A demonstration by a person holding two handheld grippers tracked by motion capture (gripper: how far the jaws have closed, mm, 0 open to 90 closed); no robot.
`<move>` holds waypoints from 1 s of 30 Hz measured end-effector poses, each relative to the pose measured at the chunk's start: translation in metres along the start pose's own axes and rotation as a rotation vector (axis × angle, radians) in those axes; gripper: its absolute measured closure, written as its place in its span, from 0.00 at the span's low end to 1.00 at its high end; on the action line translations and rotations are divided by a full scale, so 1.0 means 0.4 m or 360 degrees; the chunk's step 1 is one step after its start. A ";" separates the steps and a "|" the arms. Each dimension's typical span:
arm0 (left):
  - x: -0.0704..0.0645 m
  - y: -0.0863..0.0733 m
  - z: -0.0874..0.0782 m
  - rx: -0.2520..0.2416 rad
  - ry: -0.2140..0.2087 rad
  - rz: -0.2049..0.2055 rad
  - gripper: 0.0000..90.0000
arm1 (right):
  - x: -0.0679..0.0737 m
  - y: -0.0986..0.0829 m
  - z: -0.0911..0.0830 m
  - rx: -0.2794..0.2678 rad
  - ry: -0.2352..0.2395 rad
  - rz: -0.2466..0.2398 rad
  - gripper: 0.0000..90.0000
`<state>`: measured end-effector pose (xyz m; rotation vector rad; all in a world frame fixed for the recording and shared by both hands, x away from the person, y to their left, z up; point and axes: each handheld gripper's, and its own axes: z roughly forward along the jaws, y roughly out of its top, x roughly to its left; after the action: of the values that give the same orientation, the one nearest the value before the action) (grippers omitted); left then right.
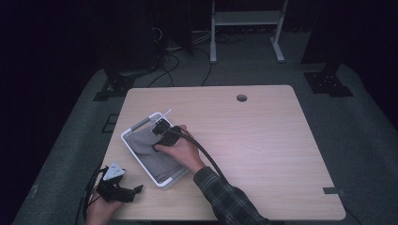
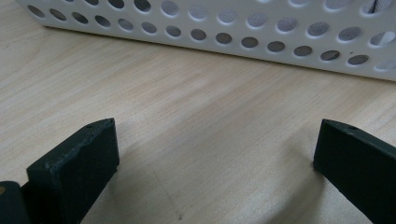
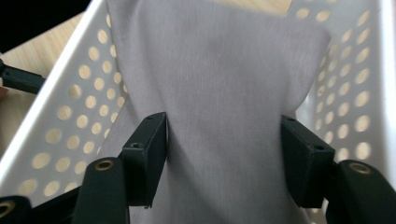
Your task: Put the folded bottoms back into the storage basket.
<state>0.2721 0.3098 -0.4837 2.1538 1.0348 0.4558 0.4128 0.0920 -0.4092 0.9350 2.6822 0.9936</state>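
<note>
A white perforated basket (image 1: 141, 161) lies at the table's left, with a grey cloth (image 1: 152, 152) in it. My right gripper (image 1: 158, 133) reaches down into the basket's far end from a hand in a plaid sleeve. In the right gripper view its jaws stand apart (image 3: 224, 130), pressed onto the cloth (image 3: 219, 60), which bunches between them inside the basket walls (image 3: 74, 107). My left gripper (image 1: 133, 192) rests low at the front left corner, open. Its jaws (image 2: 215, 135) hold nothing and face bare wood just short of the basket's side wall (image 2: 233, 23).
The light wood table (image 1: 263, 140) has a cable hole (image 1: 241, 98) near its far edge and a dark tape tab (image 1: 330, 190) at the right front. Beyond the table stand a white frame (image 1: 244, 18), dark stands and floor cables (image 1: 169, 61).
</note>
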 end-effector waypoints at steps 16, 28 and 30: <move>0.000 0.000 0.000 -0.0004 0.0002 0.0000 0.00 | -0.018 0.004 -0.110 -0.0110 0.0013 -0.0065 0.50; -0.001 0.000 0.000 0.0001 -0.0010 0.0018 0.00 | -0.086 -0.043 -0.181 -0.0129 0.0086 -0.0051 0.70; -0.001 0.000 0.000 0.0001 -0.0011 0.0017 0.00 | -0.092 -0.048 -0.186 -0.0129 0.0077 -0.0057 0.72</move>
<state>0.2719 0.3096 -0.4835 2.1611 1.0203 0.4529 0.4086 0.0182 -0.3668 0.8554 2.6652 1.1225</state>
